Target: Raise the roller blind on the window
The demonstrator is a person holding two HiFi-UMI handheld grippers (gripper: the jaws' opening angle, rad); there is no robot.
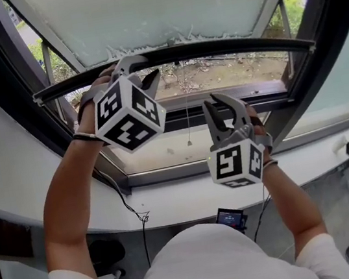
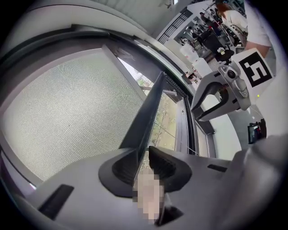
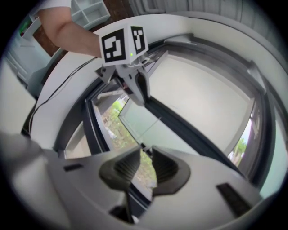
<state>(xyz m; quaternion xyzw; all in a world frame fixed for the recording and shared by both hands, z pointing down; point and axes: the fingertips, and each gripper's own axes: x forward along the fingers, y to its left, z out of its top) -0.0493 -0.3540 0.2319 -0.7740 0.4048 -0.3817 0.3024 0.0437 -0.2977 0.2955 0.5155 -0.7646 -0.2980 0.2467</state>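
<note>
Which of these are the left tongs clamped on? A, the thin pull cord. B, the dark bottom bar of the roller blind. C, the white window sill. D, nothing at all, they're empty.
B: in the left gripper view the dark bottom bar runs straight between the left tongs, which are closed on it, while the pull cord hangs free in the window opening.

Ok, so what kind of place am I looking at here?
Probably an office or lab workroom: a roller blind over a dark window frame, a white sill with greenery outside, and crowded work desks behind in the left gripper view.
</note>
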